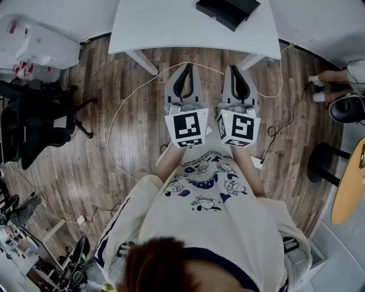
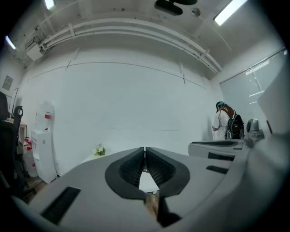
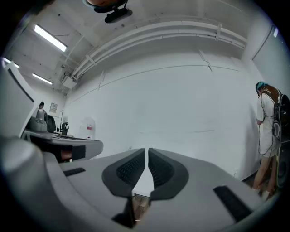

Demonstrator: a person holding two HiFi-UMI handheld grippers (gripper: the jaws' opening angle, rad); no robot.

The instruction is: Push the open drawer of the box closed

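Bench (image 1: 171, 23): was white
Box (image 1: 227, 10): was black
Floor (image 1: 131, 142): was dark brown wood grain
Left tongs (image 1: 186, 67), right tongs (image 1: 234, 68): were grey, black-padded
Marker cubes (image 1: 187, 126): bore black-and-white squares
Shirt (image 1: 205, 188): was cream, blue cartoon print

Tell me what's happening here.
A person stands facing a white table, holding the left tool and right tool level, side by side, pointed toward it. Both tools are shut and empty. A black box sits at the table's far side, untouched; its drawer can't be made out from here.
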